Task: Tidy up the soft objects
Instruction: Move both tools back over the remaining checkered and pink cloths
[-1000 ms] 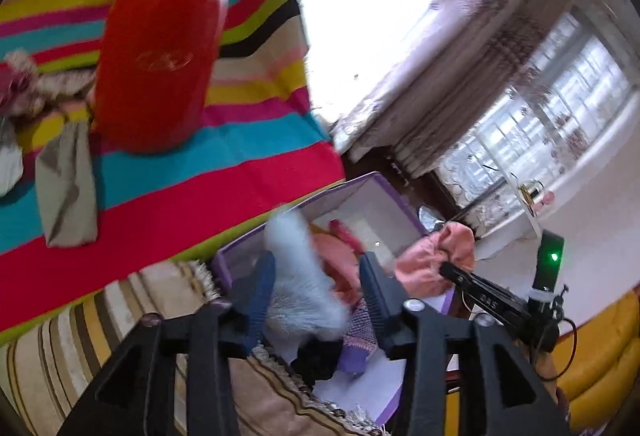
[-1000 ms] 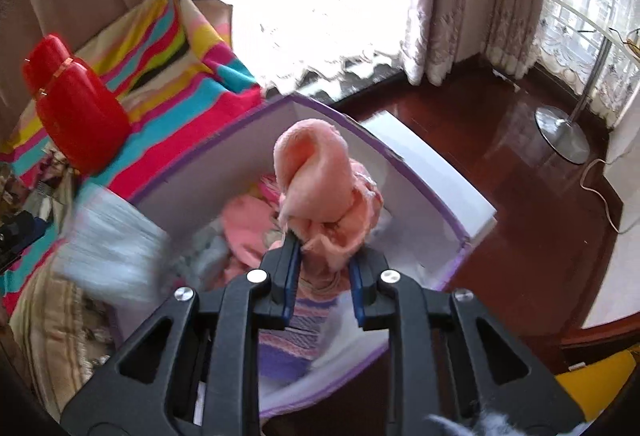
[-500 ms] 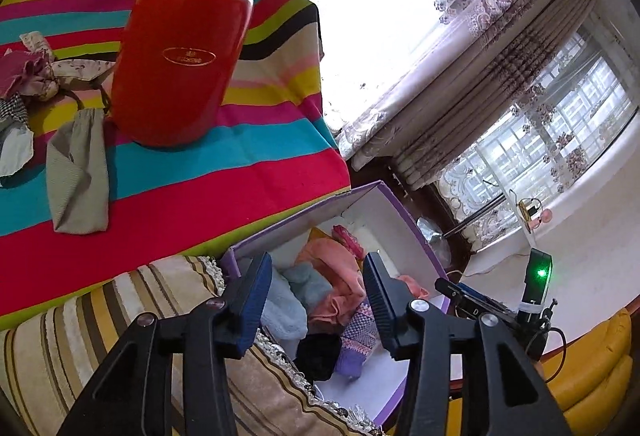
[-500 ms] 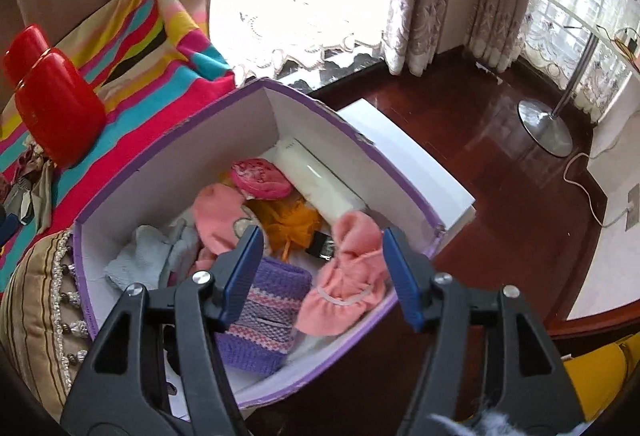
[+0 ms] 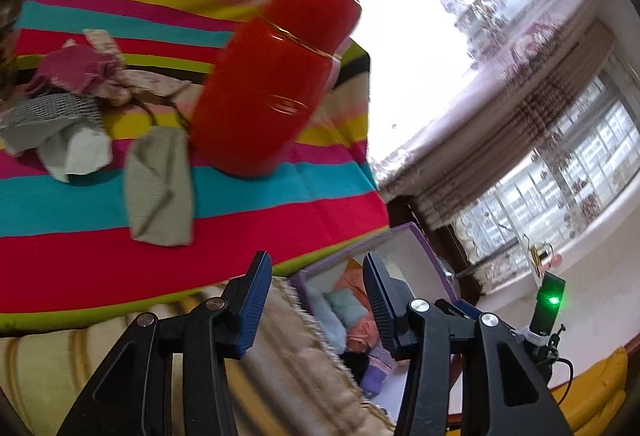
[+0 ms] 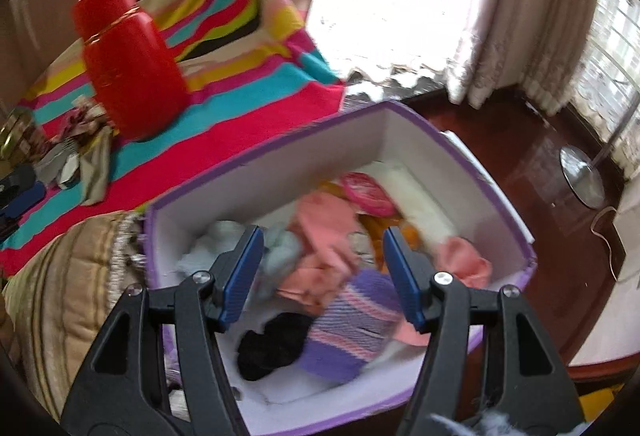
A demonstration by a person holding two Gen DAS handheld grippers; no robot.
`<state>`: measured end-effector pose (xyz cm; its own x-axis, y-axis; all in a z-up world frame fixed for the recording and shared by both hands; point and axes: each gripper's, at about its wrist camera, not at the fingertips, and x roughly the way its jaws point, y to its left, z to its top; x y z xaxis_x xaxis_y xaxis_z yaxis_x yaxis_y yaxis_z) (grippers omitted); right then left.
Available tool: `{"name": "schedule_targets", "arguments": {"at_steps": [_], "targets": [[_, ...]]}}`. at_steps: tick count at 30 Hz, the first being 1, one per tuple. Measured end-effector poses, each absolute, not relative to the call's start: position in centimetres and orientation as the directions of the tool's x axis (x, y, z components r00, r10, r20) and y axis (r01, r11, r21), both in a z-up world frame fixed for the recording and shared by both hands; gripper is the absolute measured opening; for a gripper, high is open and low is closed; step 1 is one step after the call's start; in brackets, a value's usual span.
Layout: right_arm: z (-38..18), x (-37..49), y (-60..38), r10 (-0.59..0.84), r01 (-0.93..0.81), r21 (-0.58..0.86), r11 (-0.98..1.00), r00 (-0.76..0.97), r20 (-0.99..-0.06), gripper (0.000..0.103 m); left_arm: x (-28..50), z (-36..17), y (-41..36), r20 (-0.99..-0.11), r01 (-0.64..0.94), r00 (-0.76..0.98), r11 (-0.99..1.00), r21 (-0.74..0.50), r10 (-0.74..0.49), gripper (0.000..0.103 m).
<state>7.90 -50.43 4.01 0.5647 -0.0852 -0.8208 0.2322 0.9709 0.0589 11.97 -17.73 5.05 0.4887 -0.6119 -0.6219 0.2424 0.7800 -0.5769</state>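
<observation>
My right gripper [image 6: 320,248] hangs open and empty above the purple box [image 6: 460,139]. Inside the box lie a pink garment [image 6: 324,220], a purple striped knit [image 6: 352,324], a black piece [image 6: 276,340], pale blue fluff [image 6: 216,240] and a white roll [image 6: 420,195]. My left gripper [image 5: 316,276] is open too, with nothing between its pads, over the box's near corner [image 5: 412,256] and the cushion's fringe. Farther off, on the striped blanket [image 5: 280,195], lie a khaki pouch [image 5: 158,183], a grey-white cloth [image 5: 68,139] and a magenta cloth [image 5: 76,67].
A tall red flask [image 5: 272,83] stands on the blanket beside the pouch. A striped beige cushion [image 6: 68,284] sits against the box's left side. To the right lie a dark wooden floor and a lamp base [image 6: 582,175], with curtains behind.
The right gripper let go of the pink garment, which now lies in the box. The left gripper released the pale fluffy piece into the box. Both views swung toward the blanket.
</observation>
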Motion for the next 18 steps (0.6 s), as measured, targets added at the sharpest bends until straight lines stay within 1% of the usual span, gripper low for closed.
{"name": "schedule_targets", "arguments": {"at_steps": [9, 18], "targets": [[4.7, 10.8, -44.3, 0.016, 0.093, 0.086, 0.992, 0.58, -0.815, 0.066, 12.2, 3.8, -10.0, -0.629, 0.08, 0.562, 0.792, -0.606, -0.538, 0.049], [5.2, 14.3, -37.4, 0.122, -0.032, 0.127, 0.991, 0.576, -0.808, 0.069, 12.3, 2.9, -5.6, -0.638, -0.01, 0.6, 0.793, -0.609, -0.483, 0.049]]}}
